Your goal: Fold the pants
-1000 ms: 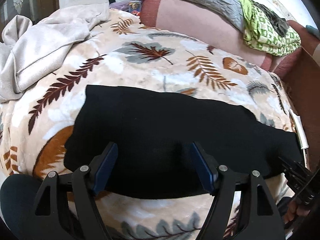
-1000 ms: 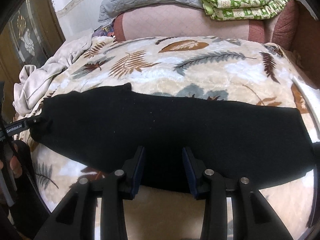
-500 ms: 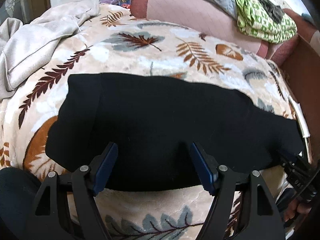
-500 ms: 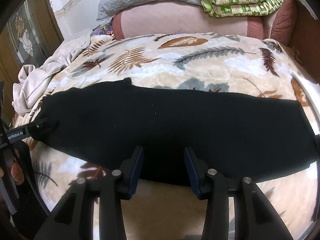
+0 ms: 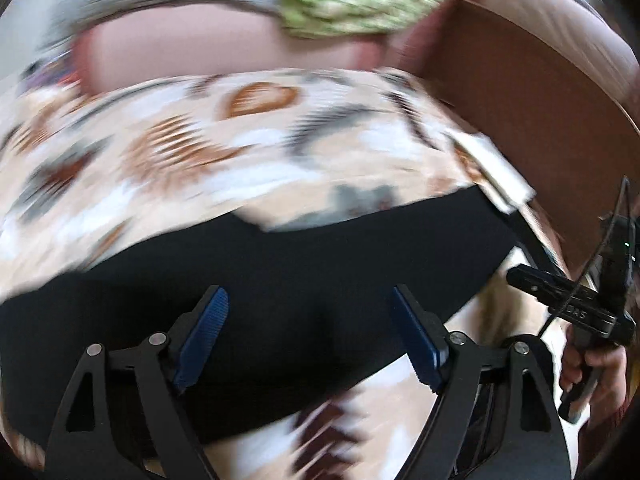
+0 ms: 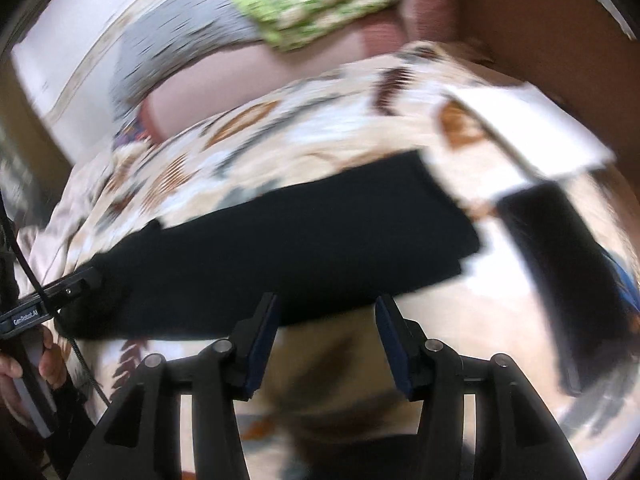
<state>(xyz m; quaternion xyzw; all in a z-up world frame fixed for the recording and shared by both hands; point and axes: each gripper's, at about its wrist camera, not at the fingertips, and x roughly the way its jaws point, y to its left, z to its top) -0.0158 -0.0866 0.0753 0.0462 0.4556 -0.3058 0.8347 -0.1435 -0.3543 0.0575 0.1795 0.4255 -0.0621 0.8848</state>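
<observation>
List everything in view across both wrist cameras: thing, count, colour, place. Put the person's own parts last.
pants: one, black, laid flat across the near part of the blanket.
blanket: one, cream with brown and grey leaves, covering the bed.
green patterned bedding: one pile, at the far end.
grey quilted pillow: one, beside that pile.
left claw: black with blue pads, jaws opening, over the pants, nothing gripped.
right claw: same make, jaws opening, at the pants' near edge, nothing gripped.
hands: two, each holding a claw's handle.
</observation>
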